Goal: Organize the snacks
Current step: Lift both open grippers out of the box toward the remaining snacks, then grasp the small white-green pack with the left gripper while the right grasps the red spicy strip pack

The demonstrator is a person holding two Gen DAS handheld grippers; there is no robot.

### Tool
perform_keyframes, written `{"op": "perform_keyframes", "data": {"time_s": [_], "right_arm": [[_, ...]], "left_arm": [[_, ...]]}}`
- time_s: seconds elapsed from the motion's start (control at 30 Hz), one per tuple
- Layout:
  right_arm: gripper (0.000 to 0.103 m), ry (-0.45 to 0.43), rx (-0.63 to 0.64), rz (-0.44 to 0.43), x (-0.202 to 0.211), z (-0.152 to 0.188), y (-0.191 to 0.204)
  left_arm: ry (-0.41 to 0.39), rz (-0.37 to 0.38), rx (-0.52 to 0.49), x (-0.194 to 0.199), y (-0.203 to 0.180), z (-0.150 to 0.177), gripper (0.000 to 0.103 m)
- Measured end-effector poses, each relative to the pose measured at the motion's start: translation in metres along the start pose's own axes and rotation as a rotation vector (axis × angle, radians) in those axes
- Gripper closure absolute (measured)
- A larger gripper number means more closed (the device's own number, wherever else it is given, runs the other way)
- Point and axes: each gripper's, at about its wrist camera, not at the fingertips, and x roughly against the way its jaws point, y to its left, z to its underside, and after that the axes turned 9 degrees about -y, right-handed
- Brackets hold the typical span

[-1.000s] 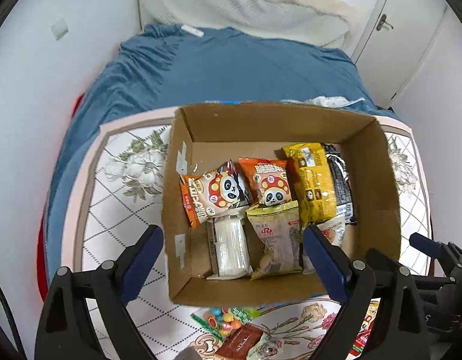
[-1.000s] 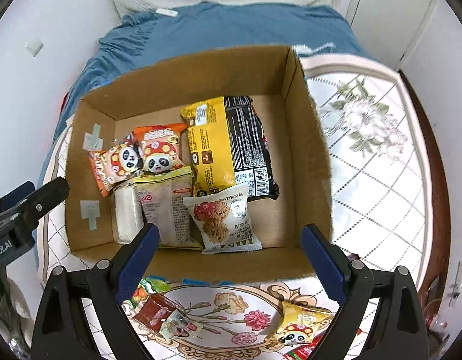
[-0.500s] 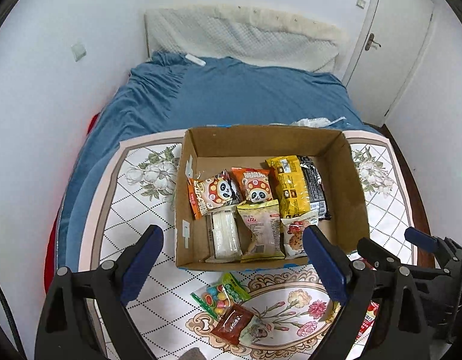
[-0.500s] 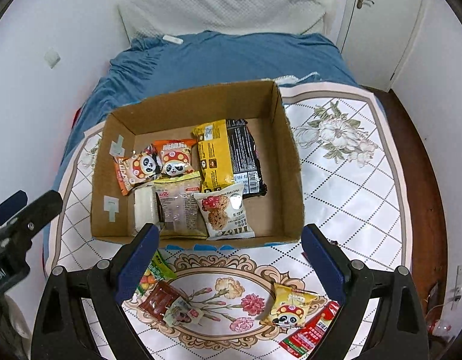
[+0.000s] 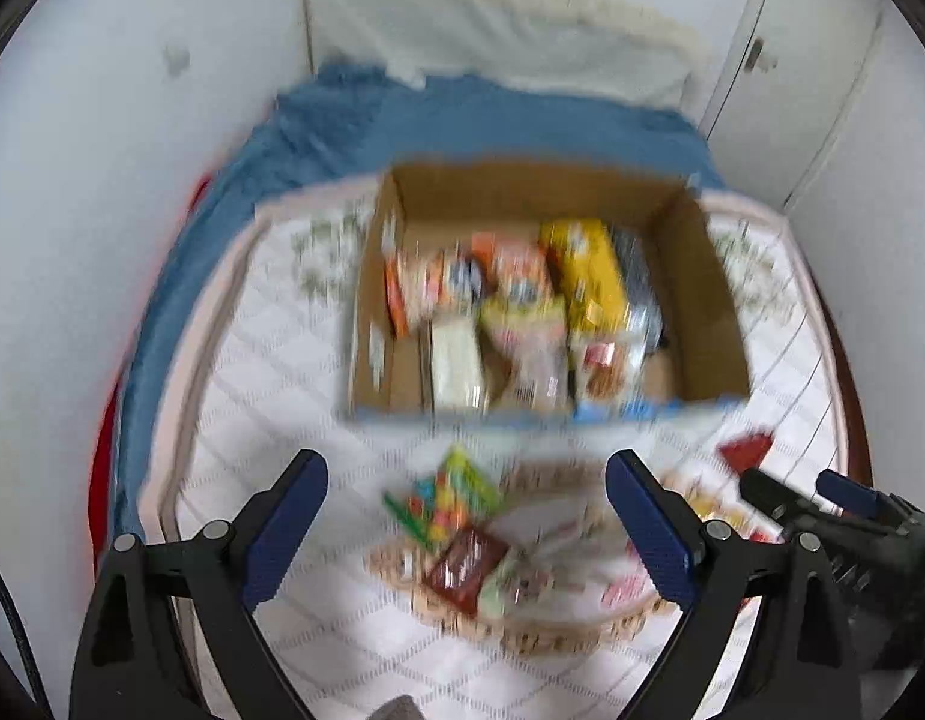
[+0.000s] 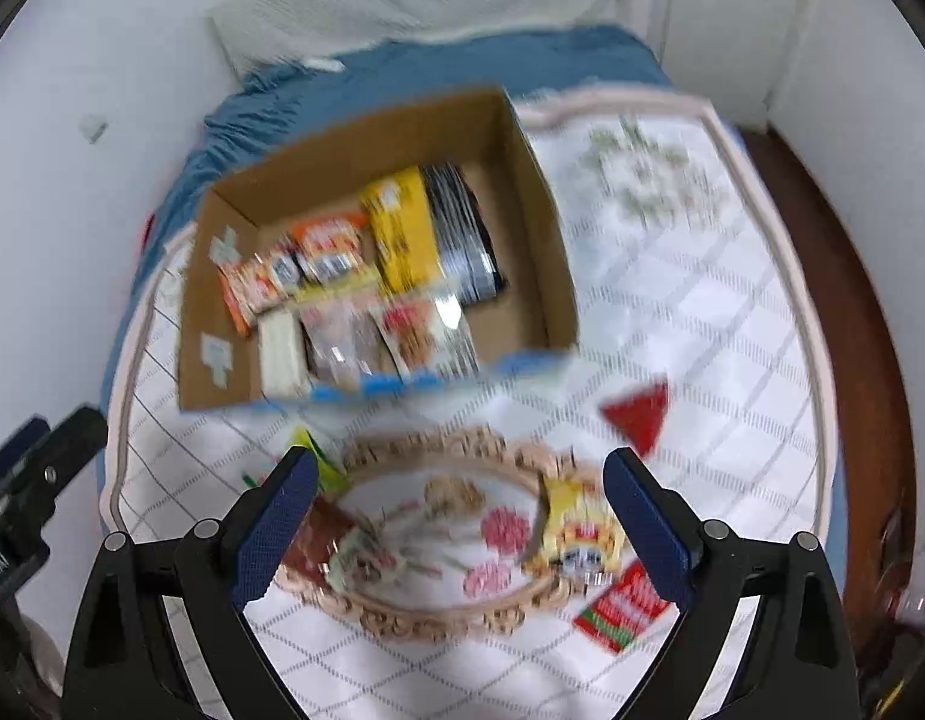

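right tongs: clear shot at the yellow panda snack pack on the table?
Probably yes. The right tongs are open and empty, and the yellow panda pack lies flat on the tablecloth between their tips, outside the cardboard box, nothing over it. Frames are motion-blurred.

White walls (image 5: 72, 210) and a white door (image 5: 780, 78) surround a blue-covered bed (image 5: 522, 126).
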Motion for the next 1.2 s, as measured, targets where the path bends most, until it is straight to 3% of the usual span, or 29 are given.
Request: {"op": "perform_keyframes", "data": {"time_s": [0.27,0.47,0.6,0.8,0.93,1.1,1.2], "right_arm": [[0.005,0.173,-0.238,0.05,-0.047,0.061,-0.086],[0.005,0.232,-0.48,0.102,-0.069,0.092,-0.167],[0.005,0.265,-0.571,0.121,-0.087,0.105,-0.199],[0.005,0.341,-0.579,0.118,-0.122,0.124,-0.202],[0.006,0.347,-0.536,0.16,-0.138,0.135,-0.19],[0.041,0.334,-0.416,0.18,-0.14,0.145,-0.167],[0.044,0.353,-0.396,0.128,-0.139,0.153,-0.159]], "left_arm": [[0.346,0.004,0.197,-0.091,0.012,0.086,0.008],[0.448,0.009,0.178,-0.129,-0.007,0.115,0.008],[0.483,0.011,0.176,-0.143,-0.017,0.123,0.008],[0.503,-0.001,0.182,-0.153,-0.023,0.129,0.008],[0.526,0.002,0.244,-0.155,-0.011,0.135,0.008],[0.573,0.025,0.351,-0.16,0.0,0.145,0.008],[0.598,0.03,0.364,-0.168,-0.005,0.149,0.008]]}}
